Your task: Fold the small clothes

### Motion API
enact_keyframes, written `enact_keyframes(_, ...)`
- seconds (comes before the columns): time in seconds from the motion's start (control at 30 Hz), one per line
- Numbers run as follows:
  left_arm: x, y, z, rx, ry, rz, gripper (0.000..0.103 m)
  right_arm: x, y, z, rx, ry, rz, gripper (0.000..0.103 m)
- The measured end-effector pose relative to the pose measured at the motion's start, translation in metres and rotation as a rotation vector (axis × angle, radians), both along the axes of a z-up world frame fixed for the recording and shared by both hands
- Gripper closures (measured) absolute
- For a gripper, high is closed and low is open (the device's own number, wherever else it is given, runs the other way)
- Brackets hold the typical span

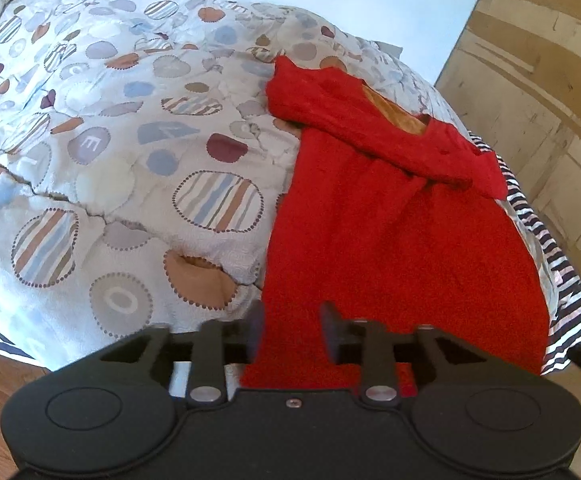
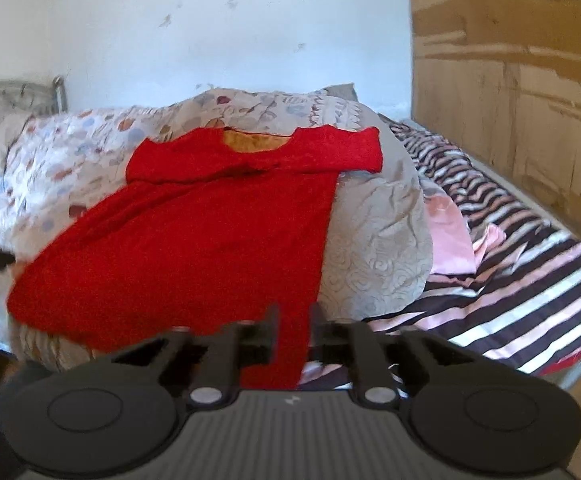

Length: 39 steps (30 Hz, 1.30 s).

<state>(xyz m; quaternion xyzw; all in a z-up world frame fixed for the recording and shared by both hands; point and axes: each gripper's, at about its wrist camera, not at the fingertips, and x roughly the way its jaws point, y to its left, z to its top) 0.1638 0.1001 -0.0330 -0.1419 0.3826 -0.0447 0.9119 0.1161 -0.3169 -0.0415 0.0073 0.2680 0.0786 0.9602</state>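
Dress: red dress [image 1: 390, 220] lies flat on the bed, its top end far from the cameras and its bottom edge near them.
Sleeves: both are folded across the chest, one over the other.
Neck: the neck hole shows an orange-brown lining [image 2: 256, 142].
Quilt: the dress rests on a pale quilt [image 1: 130, 140] with dots, stripes and hearts on it.
Sheet: a striped sheet [image 2: 510, 280] in dark, white and pink lies to the right of the dress.
Pink cloth: a small pink cloth [image 2: 448, 240] sits between the quilt and the striped sheet.
Left tongs: the left gripper [image 1: 290, 330] is part way open at the near left corner of the dress. Red cloth lies between its jaws, but the pads stand apart and do not pinch it.
Right tongs: the right gripper [image 2: 292, 330] is part way open at the near right corner. A strip of red cloth hangs in the gap, and the jaws do not squeeze it.
Wall: a white wall [image 2: 210, 40] is behind the bed.
Wardrobe: a brown wooden wardrobe [image 2: 510, 100] stands on the right.
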Motion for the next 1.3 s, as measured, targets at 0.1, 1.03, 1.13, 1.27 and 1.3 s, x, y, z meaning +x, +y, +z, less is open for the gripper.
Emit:
enact_keyframes(0.1, -0.002, -0.002, 0.001, 0.021, -0.013, 0.014, 0.027, -0.012, 0.015, -0.007, -0.129, -0.04, 0.067, 0.029)
enact_keyframes(1.03, -0.017, -0.031, 0.008, 0.154, -0.084, -0.1, 0.001, -0.032, 0.111, -0.082, -0.851, -0.33, 0.04, 0.036)
enact_keyframes(1.13, -0.016, -0.035, 0.009, 0.134, -0.092, -0.151, 0.001, -0.042, 0.107, -0.07, -0.817, -0.34, 0.101, 0.087)
enact_keyframes(1.27, -0.019, -0.044, 0.013, 0.14, -0.135, -0.212, 0.001, -0.044, 0.101, -0.038, -0.692, -0.298, 0.163, 0.095)
enact_keyframes(1.3, -0.021, -0.047, 0.014, 0.147, -0.152, -0.233, 0.001, -0.043, 0.098, -0.024, -0.633, -0.288, 0.169, 0.096)
